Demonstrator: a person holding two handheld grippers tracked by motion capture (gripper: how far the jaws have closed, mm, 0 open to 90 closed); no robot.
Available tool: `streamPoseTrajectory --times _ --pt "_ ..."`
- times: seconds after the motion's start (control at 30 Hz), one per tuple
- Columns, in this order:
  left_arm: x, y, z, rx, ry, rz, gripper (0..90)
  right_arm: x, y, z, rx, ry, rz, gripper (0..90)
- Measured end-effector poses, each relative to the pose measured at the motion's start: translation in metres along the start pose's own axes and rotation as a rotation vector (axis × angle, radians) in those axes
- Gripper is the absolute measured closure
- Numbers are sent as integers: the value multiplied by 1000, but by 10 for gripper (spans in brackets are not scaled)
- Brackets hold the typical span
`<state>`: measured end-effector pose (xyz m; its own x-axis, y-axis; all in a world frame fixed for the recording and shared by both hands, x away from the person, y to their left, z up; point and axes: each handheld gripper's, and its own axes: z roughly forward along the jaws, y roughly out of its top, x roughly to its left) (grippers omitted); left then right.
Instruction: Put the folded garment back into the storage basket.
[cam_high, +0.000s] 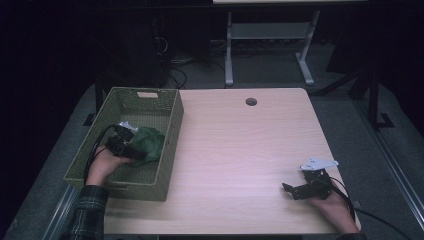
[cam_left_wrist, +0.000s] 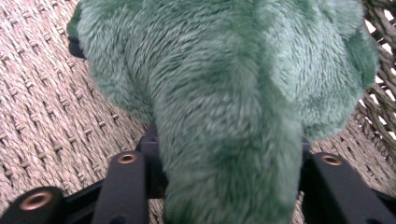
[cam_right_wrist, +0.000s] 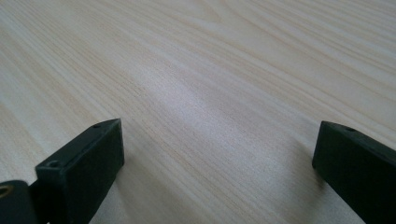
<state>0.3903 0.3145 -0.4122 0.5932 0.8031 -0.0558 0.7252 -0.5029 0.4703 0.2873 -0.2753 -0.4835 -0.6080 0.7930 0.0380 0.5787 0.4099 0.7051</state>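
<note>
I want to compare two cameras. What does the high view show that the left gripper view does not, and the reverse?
High view: the whole wooden table, the right hand-held gripper resting on it, open, and the floor beyond. Left gripper view: the fur's fine texture and the weave of the basket floor close up. Both: the green plush toy inside the woven basket, between the jaws of the left hand-held gripper.

L hand (cam_high: 102, 167) reaches fwd from a plaid sleeve (cam_high: 89, 210), its left gripper (cam_high: 131, 152) angled down w/ jaws part-open, while the R hand (cam_high: 334, 207) rests low, its right gripper (cam_high: 289, 189) level, jaws spread wide.
</note>
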Motion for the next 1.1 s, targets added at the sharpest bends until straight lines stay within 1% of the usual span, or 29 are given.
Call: streamPoseTrajectory --times 0.2,0.27,0.33,0.43,0.47,0.5,0.53,0.57,0.63,0.67,0.7,0.83,0.97,1.03,1.07,1.1 --pt "0 0 1 -12 11 0 350 0 0 0 0 0 -1 18" --pt "1 0 1 -21 17 -7 293 0 0 0 0 0 -1 18" --pt "2 -1 0 -23 23 -16 257 0 0 0 0 0 0 18" --pt "3 0 -1 -41 24 -28 175 0 0 0 2 0 3 18" --pt "3 0 -1 -41 24 -28 162 0 0 0 2 0 3 18" --pt "2 0 -3 -49 23 -34 162 0 0 0 2 0 4 18" --pt "2 0 -4 -55 22 -38 143 0 0 0 2 2 4 18" --pt "1 1 -8 -69 23 -30 140 0 0 0 2 1 4 18" --pt "0 1 -10 -76 25 -32 139 0 0 0 2 2 4 18" --pt "-1 3 -17 -91 39 -26 137 0 0 0 2 1 4 18" --pt "-2 3 -20 -102 43 -25 138 0 0 0 2 1 4 18" --pt "-6 7 -36 -147 48 -13 138 0 0 0 1 -1 4 18" --pt "-12 12 -48 -197 32 -7 138 0 0 0 2 0 5 18" --pt "-16 14 -50 -212 25 -6 139 0 0 0 2 -2 3 18" --pt "-16 14 -50 -212 25 -6 139 0 0 0 2 -2 3 18" --pt "-20 17 -52 -218 20 7 139 0 0 0 0 -3 1 18"
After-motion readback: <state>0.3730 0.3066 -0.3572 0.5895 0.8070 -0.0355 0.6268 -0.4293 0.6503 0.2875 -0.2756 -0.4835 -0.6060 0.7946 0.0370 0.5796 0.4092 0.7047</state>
